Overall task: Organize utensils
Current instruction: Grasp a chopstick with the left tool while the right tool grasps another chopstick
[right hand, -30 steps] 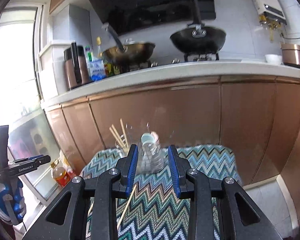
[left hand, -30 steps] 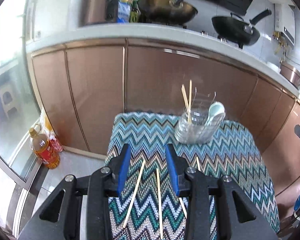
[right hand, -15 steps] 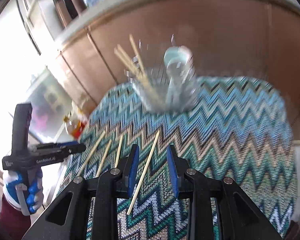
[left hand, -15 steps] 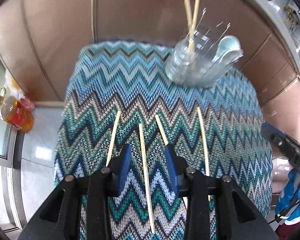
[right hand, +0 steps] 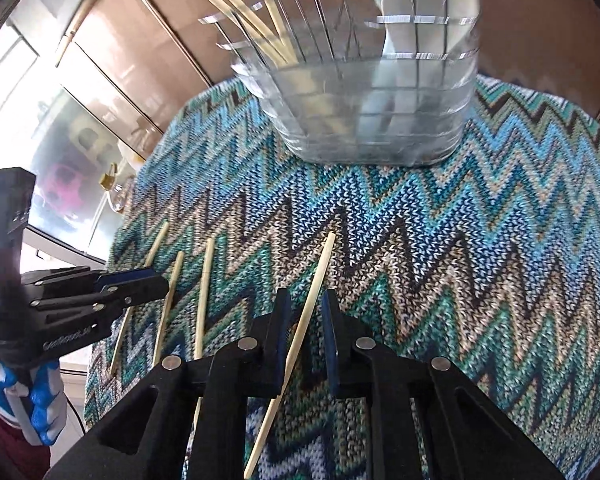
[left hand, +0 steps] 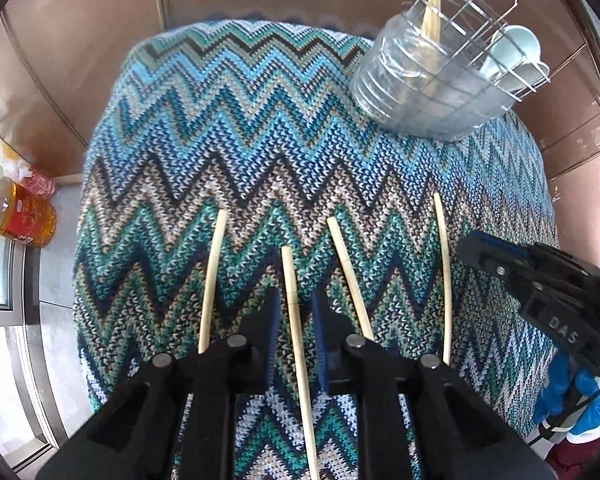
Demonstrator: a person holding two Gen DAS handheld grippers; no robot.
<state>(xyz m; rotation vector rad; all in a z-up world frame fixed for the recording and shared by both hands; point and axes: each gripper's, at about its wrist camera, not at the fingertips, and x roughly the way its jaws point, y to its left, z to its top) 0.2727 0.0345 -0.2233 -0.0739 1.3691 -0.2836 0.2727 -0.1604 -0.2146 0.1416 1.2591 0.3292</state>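
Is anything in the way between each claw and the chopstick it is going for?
Nothing visible. The left claw straddles the second chopstick from the left, and the right claw straddles the rightmost chopstick. Both have just been closing, with small gaps still showing beside each stick. The cloth up to the holder is bare.

Both wrist cams look steeply down, close over the zigzag cloth (left hand: 260,128), each along its own fingers. Left cam has the wire basket (left hand: 440,92) far upper right; right cam faces it nearer, top centre. Shared: cloth, basket, loose chopsticks (right hand: 204,292).
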